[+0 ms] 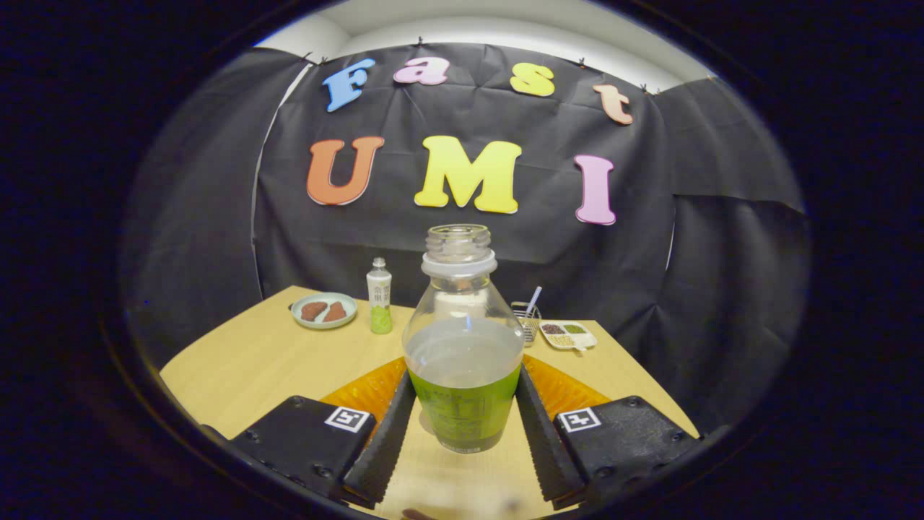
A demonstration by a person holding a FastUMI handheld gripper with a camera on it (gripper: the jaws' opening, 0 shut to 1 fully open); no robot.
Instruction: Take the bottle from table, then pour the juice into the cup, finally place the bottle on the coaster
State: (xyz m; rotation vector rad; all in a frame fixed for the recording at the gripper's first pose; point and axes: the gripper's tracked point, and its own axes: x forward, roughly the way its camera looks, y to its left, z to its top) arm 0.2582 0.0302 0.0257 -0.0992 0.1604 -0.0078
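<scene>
holding the uncapped bottle upright between my gripper fingers, which are closing in on both its sides over the table, i am worrying that any tilt or slip is spilling juice through the open mouth.

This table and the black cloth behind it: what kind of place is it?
Probably a staged demo booth, not a real kitchen: black cloth wall, small wooden table with a plate of snacks, and an open bottle between the gripper fingers.

Gripper view looks forward along the tongs, low and close over the table, facing the booth wall.
</scene>
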